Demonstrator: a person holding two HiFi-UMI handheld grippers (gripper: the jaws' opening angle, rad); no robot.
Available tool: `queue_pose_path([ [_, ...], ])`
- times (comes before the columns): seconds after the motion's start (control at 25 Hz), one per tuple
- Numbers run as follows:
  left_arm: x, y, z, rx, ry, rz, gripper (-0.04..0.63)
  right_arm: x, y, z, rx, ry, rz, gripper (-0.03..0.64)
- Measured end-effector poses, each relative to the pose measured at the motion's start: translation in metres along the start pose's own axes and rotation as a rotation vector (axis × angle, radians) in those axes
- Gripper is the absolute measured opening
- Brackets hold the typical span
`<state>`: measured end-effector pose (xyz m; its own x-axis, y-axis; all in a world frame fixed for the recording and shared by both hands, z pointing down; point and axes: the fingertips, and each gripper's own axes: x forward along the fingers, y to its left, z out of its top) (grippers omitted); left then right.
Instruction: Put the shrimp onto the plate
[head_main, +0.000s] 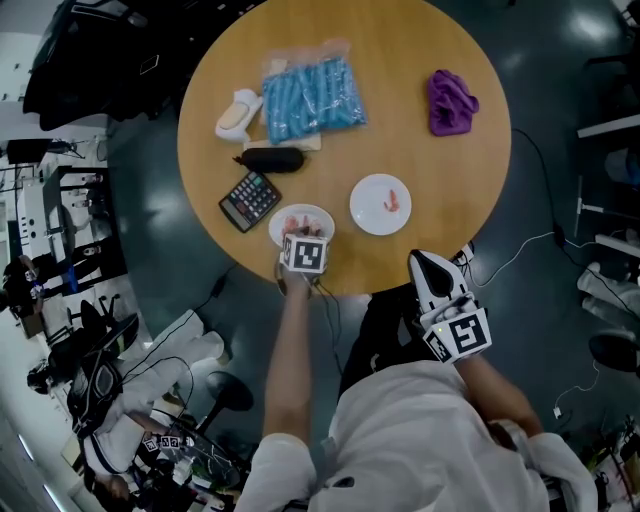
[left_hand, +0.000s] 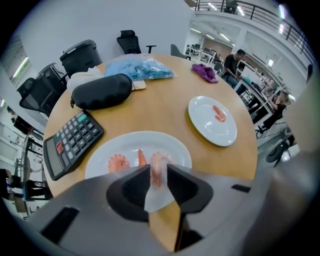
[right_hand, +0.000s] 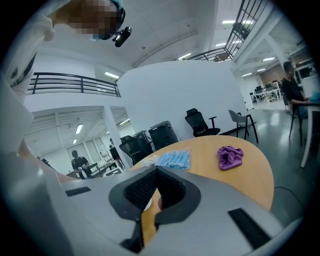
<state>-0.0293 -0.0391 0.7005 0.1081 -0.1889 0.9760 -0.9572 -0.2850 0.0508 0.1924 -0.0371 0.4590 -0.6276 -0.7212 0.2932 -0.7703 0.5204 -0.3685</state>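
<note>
Round wooden table (head_main: 420, 160) on a dark floor (head_main: 150, 200), office chairs (left_hand: 131, 42) beyond. Left to right: calculator (head_main: 249, 200), near plate (head_main: 276, 230) with two shrimp, far plate (head_main: 363, 207) bearing one shrimp (head_main: 393, 200). Bare wood between the plates and along the near edge. Left gripper (left_hand: 159, 175) over the near plate, clamped narrowly on a held shrimp (left_hand: 158, 165). Right gripper (right_hand: 156, 192) off the table's near edge, jaws together, empty.
</note>
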Motion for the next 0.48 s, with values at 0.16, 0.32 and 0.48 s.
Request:
queue_pose_path([
  [0.16, 0.0015, 0.001, -0.0003, 0.047, 0.007, 0.04, 0.096, 0.0005, 0.001, -0.0008, 0.003, 0.002, 0.002, 0.015],
  [0.32, 0.0009, 0.0028, -0.0016, 0.086, 0.023, 0.067, 0.052, 0.0008, 0.0021, 0.0008, 0.003, -0.001, 0.004, 0.015],
  [0.48, 0.0004, 0.0008, -0.0024, 0.077, 0.018, 0.053, 0.043, 0.0014, 0.0012, 0.0, 0.003, 0.002, 0.004, 0.015],
])
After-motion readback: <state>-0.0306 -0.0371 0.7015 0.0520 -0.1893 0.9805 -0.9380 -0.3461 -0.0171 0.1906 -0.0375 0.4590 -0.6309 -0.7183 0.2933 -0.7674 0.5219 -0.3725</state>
